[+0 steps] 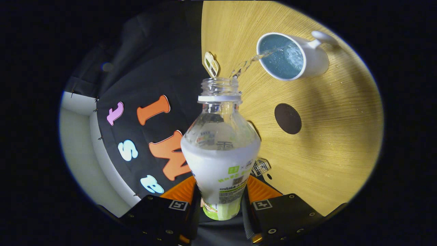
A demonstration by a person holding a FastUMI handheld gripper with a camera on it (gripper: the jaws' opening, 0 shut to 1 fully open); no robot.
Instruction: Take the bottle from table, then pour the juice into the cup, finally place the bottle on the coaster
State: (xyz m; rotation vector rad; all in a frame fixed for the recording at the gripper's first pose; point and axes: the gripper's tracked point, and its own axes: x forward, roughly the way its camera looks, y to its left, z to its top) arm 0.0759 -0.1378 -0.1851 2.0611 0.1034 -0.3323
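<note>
My gripper (221, 196) is shut on a clear plastic bottle (220, 147) with a white and green label; both fingers press on its lower body. The bottle is uncapped and tipped over, its open neck (219, 89) pointing ahead of the fingers. A thin clear stream (251, 62) runs from the mouth into a white mug (293, 56) with a blue inside, which stands on the wooden table (334, 136) beyond the neck. Liquid with bubbles lies in the mug. A dark round coaster (287, 118) lies on the table between the mug and the fingers.
A small tag-like card (211, 64) stands at the table's edge near the bottle's mouth. A small clear ribbed object (261, 166) lies on the table just beside the bottle's body. Tiny droplets dot the wood near the mug. The black booth cloth hangs past the table's edge.
</note>
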